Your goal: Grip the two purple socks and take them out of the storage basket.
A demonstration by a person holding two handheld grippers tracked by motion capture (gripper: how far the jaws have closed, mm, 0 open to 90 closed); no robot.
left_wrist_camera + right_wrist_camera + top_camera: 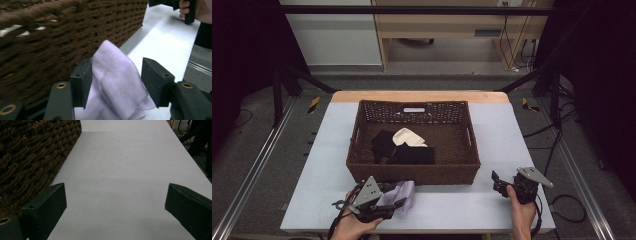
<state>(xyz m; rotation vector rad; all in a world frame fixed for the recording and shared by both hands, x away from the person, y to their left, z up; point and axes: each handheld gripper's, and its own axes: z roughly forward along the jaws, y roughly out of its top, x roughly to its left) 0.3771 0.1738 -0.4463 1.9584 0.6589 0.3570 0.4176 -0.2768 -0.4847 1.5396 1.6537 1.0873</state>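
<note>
A lavender cloth [407, 192] lies bunched on the table against the front wall of a brown wicker basket [412, 172]. My left gripper [396, 204] is at the table's near left edge, open, with its jaws on either side of the cloth. In the left gripper view the cloth [117, 85] touches the left jaw and a gap shows at the right jaw, with the basket wall [50, 45] just behind. My right gripper [498, 182] is held near the basket's front right corner, open. Between its jaws [115, 195] there is only bare table.
Inside the basket lie black cloths [412, 154] and a cream cloth [408, 136]. The pale table top [502, 135] runs bare along the basket's right side [30, 152]. The hand holding the right gripper [197, 10] appears far off in the left gripper view. Cables and metal frame legs stand around the table.
</note>
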